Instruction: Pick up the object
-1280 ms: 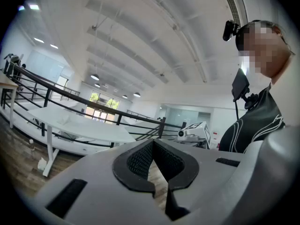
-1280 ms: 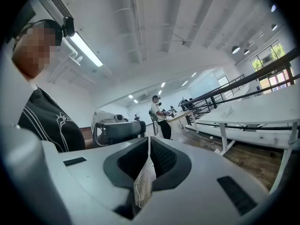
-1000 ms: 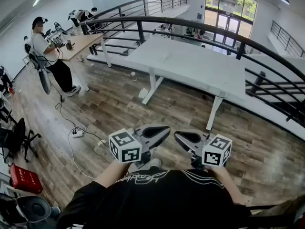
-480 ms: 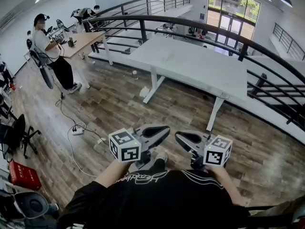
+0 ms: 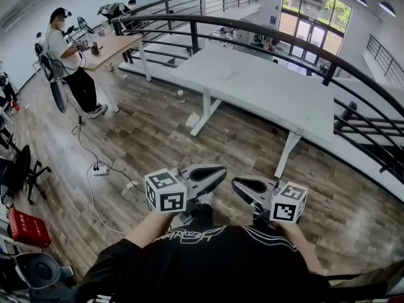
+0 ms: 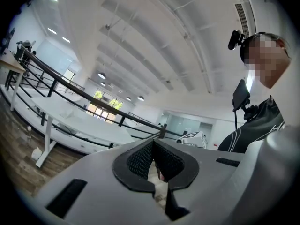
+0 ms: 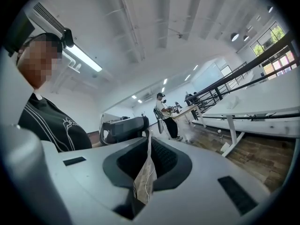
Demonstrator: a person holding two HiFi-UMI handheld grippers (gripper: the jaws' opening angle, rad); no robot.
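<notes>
No object for picking up shows in any view. In the head view both grippers are held close in front of the person's chest, tips pointing toward each other a small gap apart. My left gripper (image 5: 221, 171) (image 6: 153, 142) has its jaws together with nothing between them. My right gripper (image 5: 235, 183) (image 7: 148, 139) is shut too, and empty. Each gripper view looks across at the other gripper and up at the ceiling. Both marker cubes face the head camera.
A long white table (image 5: 252, 84) stands ahead on the wooden floor, a black railing (image 5: 265, 40) behind it. A person (image 5: 66, 55) stands by a wooden desk (image 5: 110, 49) far left. A power strip with cable (image 5: 101, 169), a red crate (image 5: 25, 228) and a chair (image 5: 25, 169) are left.
Both grippers keep the same pose before the chest. The room has shifted a little in the head view as the wearer moves.
</notes>
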